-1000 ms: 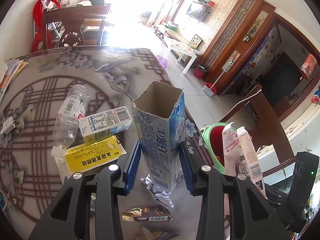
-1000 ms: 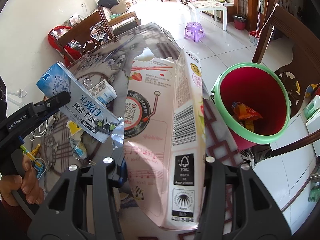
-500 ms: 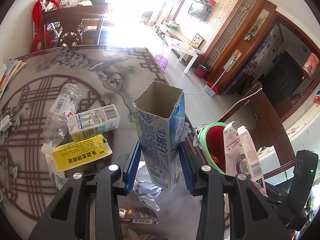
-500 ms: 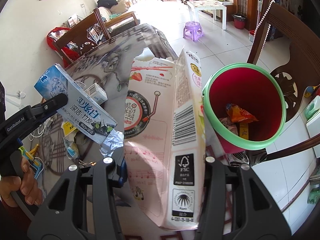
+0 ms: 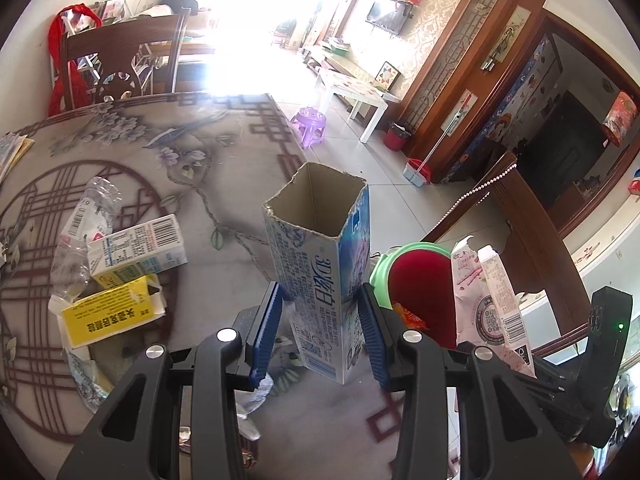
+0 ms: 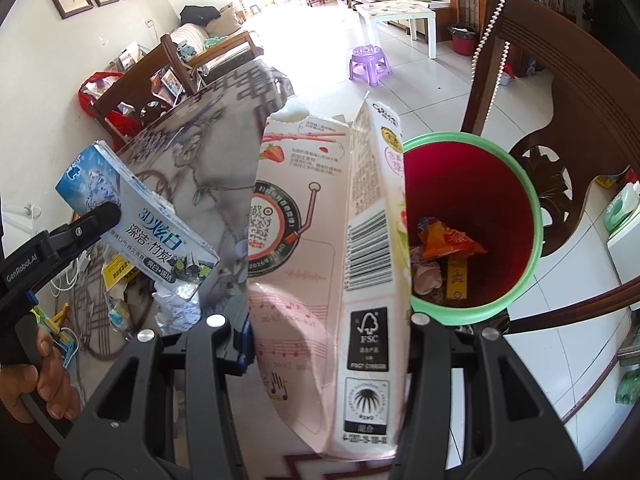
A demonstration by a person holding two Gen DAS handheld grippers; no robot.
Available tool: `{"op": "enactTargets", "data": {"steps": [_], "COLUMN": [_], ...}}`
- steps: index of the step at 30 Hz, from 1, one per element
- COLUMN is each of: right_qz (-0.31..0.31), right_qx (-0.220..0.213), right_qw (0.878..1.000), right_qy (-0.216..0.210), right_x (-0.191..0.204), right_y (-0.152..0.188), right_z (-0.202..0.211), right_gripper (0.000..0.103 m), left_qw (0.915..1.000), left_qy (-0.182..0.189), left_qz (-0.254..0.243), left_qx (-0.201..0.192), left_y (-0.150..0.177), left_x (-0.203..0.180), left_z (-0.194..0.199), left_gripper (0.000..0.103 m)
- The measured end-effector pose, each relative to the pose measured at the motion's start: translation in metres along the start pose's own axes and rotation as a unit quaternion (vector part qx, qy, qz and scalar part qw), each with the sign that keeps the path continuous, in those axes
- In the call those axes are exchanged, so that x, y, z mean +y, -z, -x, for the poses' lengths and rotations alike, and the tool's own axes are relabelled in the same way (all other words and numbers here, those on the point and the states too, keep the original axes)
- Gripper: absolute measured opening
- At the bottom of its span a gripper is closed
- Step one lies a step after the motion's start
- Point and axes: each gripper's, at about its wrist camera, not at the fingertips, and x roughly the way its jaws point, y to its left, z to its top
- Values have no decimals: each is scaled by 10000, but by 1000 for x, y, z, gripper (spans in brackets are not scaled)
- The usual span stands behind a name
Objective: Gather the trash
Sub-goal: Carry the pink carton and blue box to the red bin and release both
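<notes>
both cartons have drifted toward the red bin (image 6: 472,216); my left gripper (image 5: 320,332) clamps the toothpaste box (image 5: 320,264), right gripper (image 6: 328,344) the pink carton (image 6: 320,260) — light, crushable, gripped low.

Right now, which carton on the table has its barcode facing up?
The white carton, lying flat above the yellow box; its barcode faces up, while the yellow box shows only black text.

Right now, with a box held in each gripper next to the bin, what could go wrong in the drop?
1. The pink carton is large beside the red bin's mouth; released off-centre, it may catch the green rim and fall to the floor.
2. The blue toothpaste box in the left gripper hangs over the table, not the bin; opening the jaws early drops it back.
3. Both grippers are close together and may collide.
</notes>
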Motion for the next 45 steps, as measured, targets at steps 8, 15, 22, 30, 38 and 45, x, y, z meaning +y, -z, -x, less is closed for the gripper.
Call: {"op": "enactTargets", "data": {"steps": [8, 15, 22, 30, 38, 45], "right_qz": [-179, -340, -558, -835, -1046, -1062], "right_qx": [-13, -102, -47, -384, -720, -709], "right_qw": [9998, 9987, 9968, 9924, 9865, 9842], "right_qy": [113, 358, 571, 819, 1032, 1225], "right_x": [-45, -87, -123, -143, -151, -148], "right_y": [-12, -31, -36, -36, -28, -16], "right_z": [2, 2, -6, 16, 44, 57], "right_gripper": [46, 46, 62, 69, 69, 70], "left_qw": [9999, 9988, 9955, 9899, 9793, 9790], "left_qy": [50, 195, 353, 696, 1015, 1182], "left_qz": [-102, -295, -654, -963, -1513, -1523], "left_qx": [121, 332, 593, 778, 881, 665], "left_y": [-2, -3, -3, -11, -13, -18], "left_x": [-36, -71, -106, -143, -191, -201], "left_z": [-21, -42, -65, -88, -109, -96], "left_gripper": [37, 37, 37, 37, 41, 77]}}
